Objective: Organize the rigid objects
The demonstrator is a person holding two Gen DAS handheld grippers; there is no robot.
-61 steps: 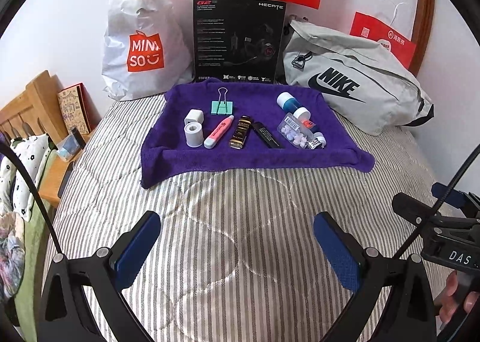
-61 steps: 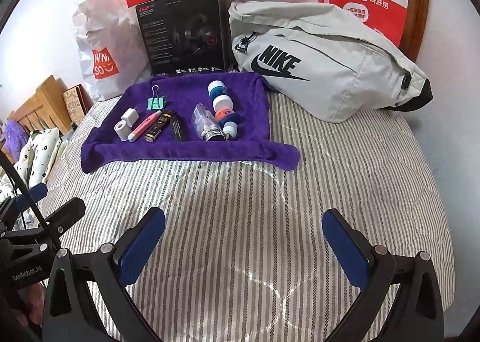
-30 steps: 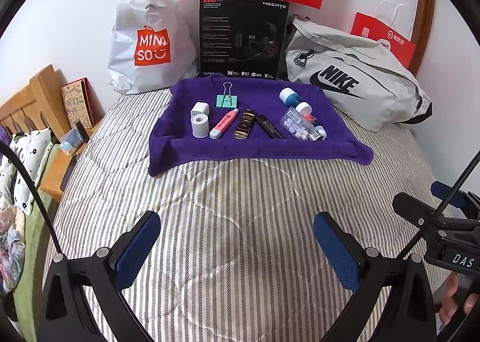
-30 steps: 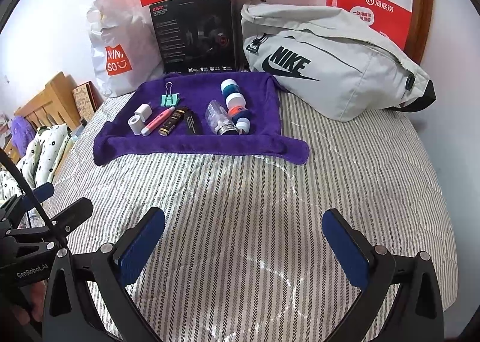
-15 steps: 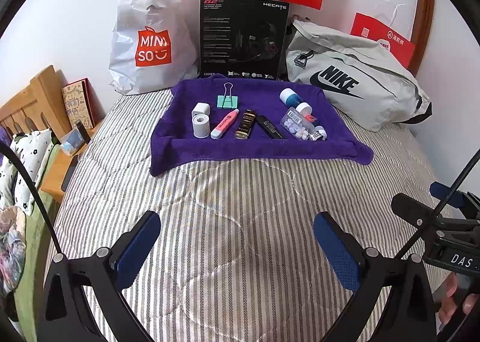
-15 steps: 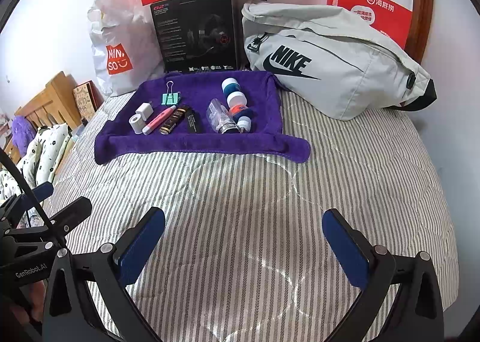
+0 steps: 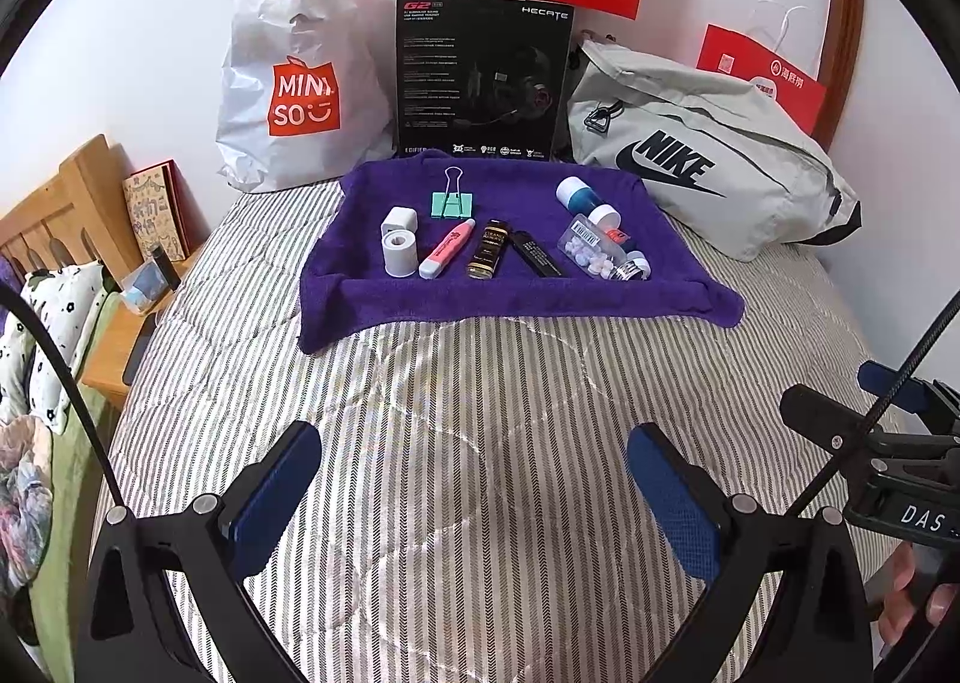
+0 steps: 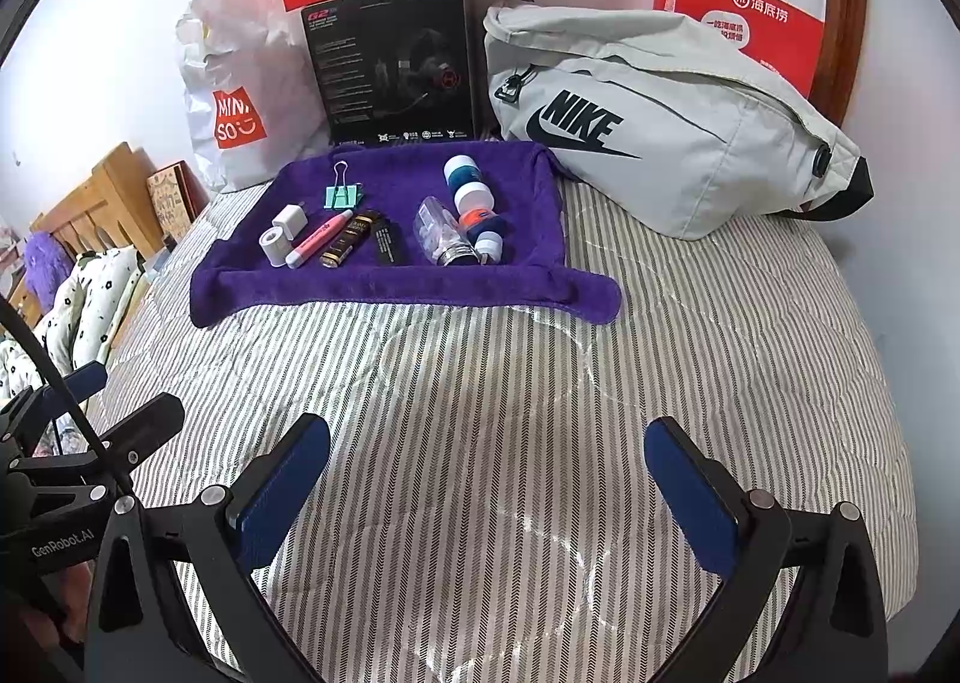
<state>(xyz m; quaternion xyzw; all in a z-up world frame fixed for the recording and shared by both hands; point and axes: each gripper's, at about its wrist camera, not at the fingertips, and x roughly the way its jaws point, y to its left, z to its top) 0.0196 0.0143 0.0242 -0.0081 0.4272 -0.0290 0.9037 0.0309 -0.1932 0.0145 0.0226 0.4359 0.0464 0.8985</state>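
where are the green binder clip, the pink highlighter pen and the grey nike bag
mint green binder clip (image 7: 452, 205): left wrist view, on its green body.
pink highlighter pen (image 7: 447, 249): left wrist view, mid barrel.
grey fabric Nike bag (image 8: 660, 107): right wrist view, on the front panel beside the logo.

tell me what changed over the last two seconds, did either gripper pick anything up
Nothing was picked up. Both views shifted slightly, so the grippers drifted a little, mostly early on. The left gripper and right gripper stay open and empty over the striped bedspread. The small items, such as the green binder clip and pink pen, lie unmoved on the purple towel.
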